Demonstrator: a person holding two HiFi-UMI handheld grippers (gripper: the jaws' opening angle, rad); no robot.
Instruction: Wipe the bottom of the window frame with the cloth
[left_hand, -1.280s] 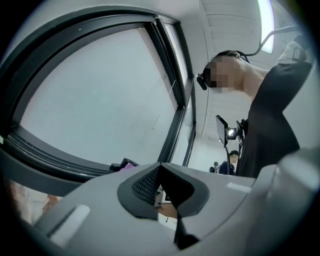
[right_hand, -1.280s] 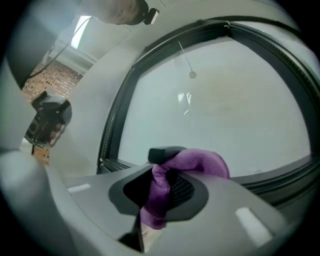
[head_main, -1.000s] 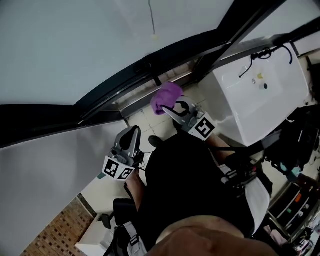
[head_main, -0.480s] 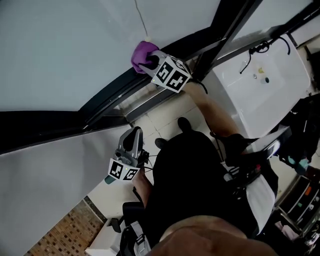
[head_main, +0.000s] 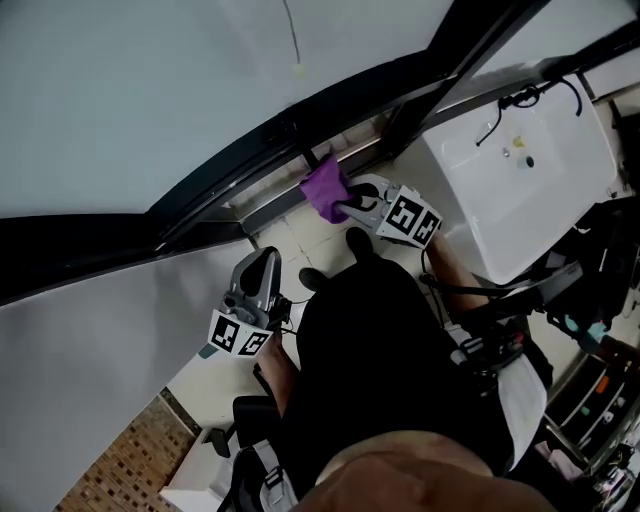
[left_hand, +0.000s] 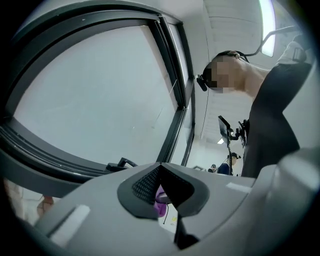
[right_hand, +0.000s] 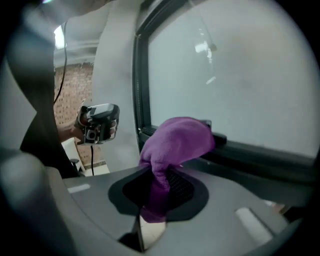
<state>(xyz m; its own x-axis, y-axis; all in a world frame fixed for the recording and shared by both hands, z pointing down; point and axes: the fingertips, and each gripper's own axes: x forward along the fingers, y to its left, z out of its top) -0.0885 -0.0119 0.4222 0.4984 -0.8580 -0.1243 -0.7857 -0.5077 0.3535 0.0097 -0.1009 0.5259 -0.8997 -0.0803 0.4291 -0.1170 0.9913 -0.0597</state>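
A purple cloth (head_main: 324, 187) hangs bunched from my right gripper (head_main: 342, 205), which is shut on it just below the dark bottom rail of the window frame (head_main: 262, 146). In the right gripper view the cloth (right_hand: 176, 144) rises from between the jaws and droops toward the frame's bottom rail (right_hand: 250, 156); whether it touches the rail I cannot tell. My left gripper (head_main: 267, 264) is lower left, away from the window, jaws together and holding nothing. In the left gripper view its jaws (left_hand: 159, 184) point up at the window frame (left_hand: 176, 95), with a sliver of purple cloth (left_hand: 161, 200) showing behind them.
A white sink unit (head_main: 520, 170) stands right of the right gripper. A grey wall panel (head_main: 90, 340) fills the left. The person's dark clothing (head_main: 390, 380) covers the lower middle. Brick-patterned flooring (head_main: 120, 470) shows at bottom left. A window handle (left_hand: 120, 164) sits on the frame.
My right gripper, with the cloth, went up against the window frame's rail half a second ago and has since dropped down and right, below it. The left gripper barely moved.
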